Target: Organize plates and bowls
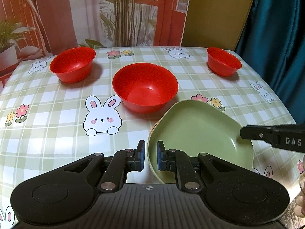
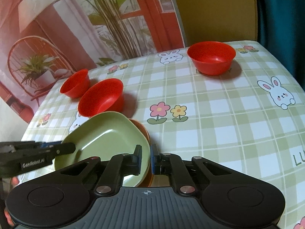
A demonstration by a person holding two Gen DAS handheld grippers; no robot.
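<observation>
A green plate (image 1: 198, 133) lies on an orange plate whose rim shows in the right wrist view (image 2: 142, 128), near the table's front. My left gripper (image 1: 151, 155) is shut on the green plate's left rim. My right gripper (image 2: 146, 157) is shut on the rims of the green plate (image 2: 106, 139) and the orange one at their right side. Three red bowls stand further back: one in the middle (image 1: 145, 86), one at the far left (image 1: 72, 64), one at the far right (image 1: 223, 61).
The table (image 1: 57, 118) has a green checked cloth with rabbits and flowers. A printed backdrop of a window and plants hangs behind. A dark teal curtain (image 1: 276, 28) hangs at the right. The table's right edge curves off near the far right bowl.
</observation>
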